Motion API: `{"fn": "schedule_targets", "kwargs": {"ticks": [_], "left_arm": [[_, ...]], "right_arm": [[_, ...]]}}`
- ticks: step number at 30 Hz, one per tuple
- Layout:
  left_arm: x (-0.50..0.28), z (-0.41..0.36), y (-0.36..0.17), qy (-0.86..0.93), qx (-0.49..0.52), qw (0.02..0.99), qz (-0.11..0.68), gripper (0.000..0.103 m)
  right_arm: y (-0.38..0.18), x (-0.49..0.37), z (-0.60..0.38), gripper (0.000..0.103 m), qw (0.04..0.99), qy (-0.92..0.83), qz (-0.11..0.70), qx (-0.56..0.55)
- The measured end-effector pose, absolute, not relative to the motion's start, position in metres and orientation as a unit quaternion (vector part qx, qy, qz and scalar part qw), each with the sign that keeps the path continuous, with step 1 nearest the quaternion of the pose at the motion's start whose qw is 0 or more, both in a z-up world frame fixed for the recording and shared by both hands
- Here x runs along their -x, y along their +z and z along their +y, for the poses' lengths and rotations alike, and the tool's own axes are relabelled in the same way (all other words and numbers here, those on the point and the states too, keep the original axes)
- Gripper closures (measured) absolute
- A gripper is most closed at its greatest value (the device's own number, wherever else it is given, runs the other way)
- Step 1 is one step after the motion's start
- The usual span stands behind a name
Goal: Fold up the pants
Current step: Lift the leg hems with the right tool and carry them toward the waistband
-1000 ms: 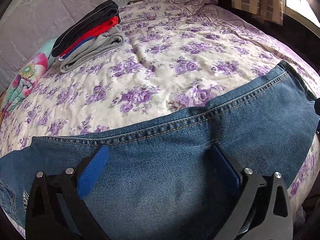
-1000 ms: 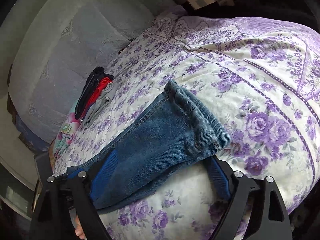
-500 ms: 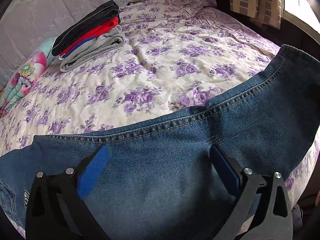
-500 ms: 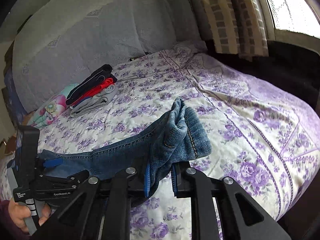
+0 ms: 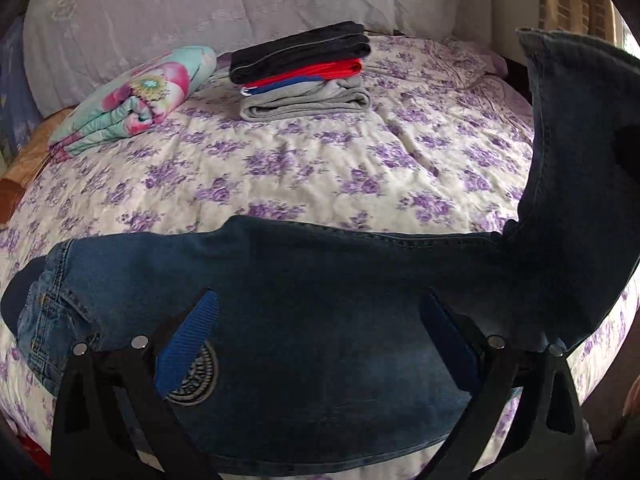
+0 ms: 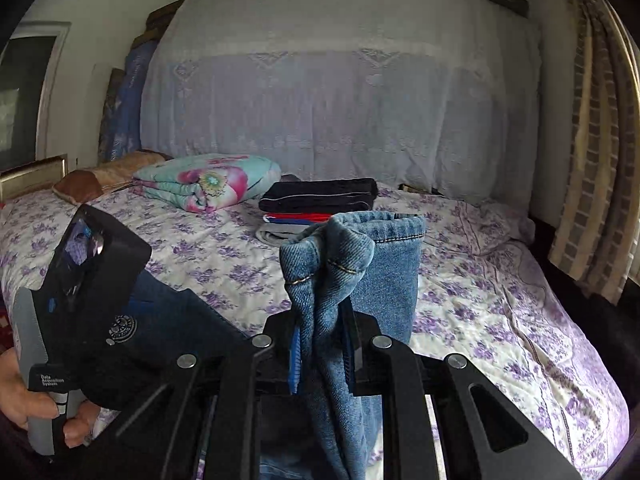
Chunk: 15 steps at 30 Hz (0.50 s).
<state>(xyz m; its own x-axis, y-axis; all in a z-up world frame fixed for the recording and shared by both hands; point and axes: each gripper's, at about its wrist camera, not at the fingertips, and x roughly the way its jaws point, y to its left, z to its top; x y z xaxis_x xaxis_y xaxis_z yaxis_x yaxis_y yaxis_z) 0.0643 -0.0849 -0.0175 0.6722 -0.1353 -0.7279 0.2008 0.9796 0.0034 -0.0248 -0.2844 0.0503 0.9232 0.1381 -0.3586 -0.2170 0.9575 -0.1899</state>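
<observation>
Nearest, the right gripper (image 6: 322,354) is clamped on the bunched hem of the jeans (image 5: 320,320), holding that leg end upright above the bed (image 5: 320,160). The left gripper (image 5: 316,332) hovers with its jaws spread wide over the thigh area, beside a round patch (image 5: 196,376); whether the pads touch the denim cannot be told. The jeans lie across the near edge of the floral bedspread. Farther back sit a stack of folded clothes (image 5: 304,72) and, to its left, a folded floral blanket (image 5: 136,96).
</observation>
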Motion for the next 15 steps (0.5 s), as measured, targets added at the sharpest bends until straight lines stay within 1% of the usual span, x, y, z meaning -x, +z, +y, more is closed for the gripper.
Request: {"fn": "schedule_targets", "kwargs": {"ticks": [4, 6, 7, 11, 13, 15], "left_arm": [[-0.069, -0.045, -0.029, -0.079, 0.005, 0.902, 0.425, 0.005], [-0.071, -0.044, -0.036, -0.108, 0.026, 0.89, 0.443, 0.005], [-0.069, -0.051, -0.035, -0.116, 0.017, 0.891, 0.439, 0.005], [-0.063, -0.107, -0.018, -0.134, -0.073, 0.906, 0.395, 0.005], [-0.067, -0.144, -0.018, -0.145, -0.124, 0.902, 0.387, 0.005], [-0.067, -0.18, -0.03, -0.16, -0.176, 0.889, 0.392, 0.005]], "right_arm": [[0.024, 0.011, -0.245, 0.087, 0.959, 0.124, 0.203, 0.157], [0.028, 0.006, -0.251, 0.088, 0.961, 0.122, 0.206, 0.136], [0.038, 0.006, -0.266, 0.088, 0.967, 0.114, 0.202, 0.108], [0.069, 0.018, -0.347, 0.087, 0.979, 0.037, 0.198, 0.017], [0.061, 0.025, -0.388, 0.087, 0.976, -0.005, 0.216, -0.017], [0.042, 0.028, -0.42, 0.087, 0.969, -0.042, 0.24, -0.041]]}}
